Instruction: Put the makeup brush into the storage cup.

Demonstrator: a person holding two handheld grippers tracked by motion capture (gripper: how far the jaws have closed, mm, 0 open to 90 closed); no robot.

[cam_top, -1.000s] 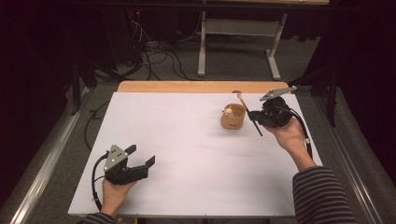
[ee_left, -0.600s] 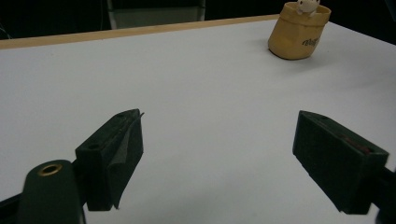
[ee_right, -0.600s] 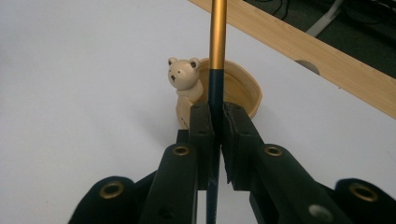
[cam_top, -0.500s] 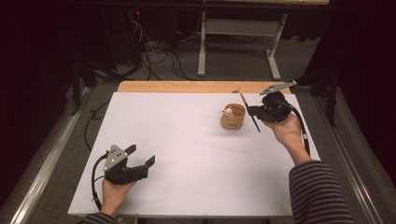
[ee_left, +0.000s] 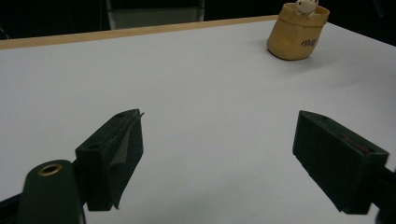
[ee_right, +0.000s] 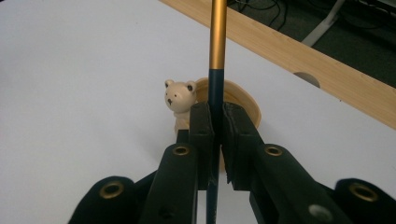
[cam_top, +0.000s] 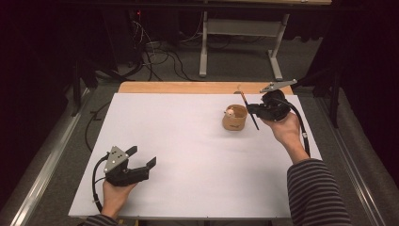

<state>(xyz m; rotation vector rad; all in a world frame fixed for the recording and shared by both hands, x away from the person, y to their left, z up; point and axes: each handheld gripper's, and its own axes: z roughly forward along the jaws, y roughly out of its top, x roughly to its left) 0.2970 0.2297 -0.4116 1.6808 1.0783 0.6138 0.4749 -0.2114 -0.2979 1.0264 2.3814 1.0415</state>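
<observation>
A tan cup with a small bear figure at its rim stands on the white table, right of centre toward the far side. My right gripper hangs just right of the cup, shut on a thin pen with a dark blue lower half and a gold upper half. In the right gripper view the jaws clamp the pen upright in front of the bear and cup. My left gripper rests near the front left, open with nothing between its fingers. It points toward the cup.
A wooden strip runs along the table's far edge, with a round hole in it. Beyond it are metal desk legs and cables on the floor.
My right gripper has shifted slightly left toward the cup, carrying the pen with it. The left gripper has kept still.
</observation>
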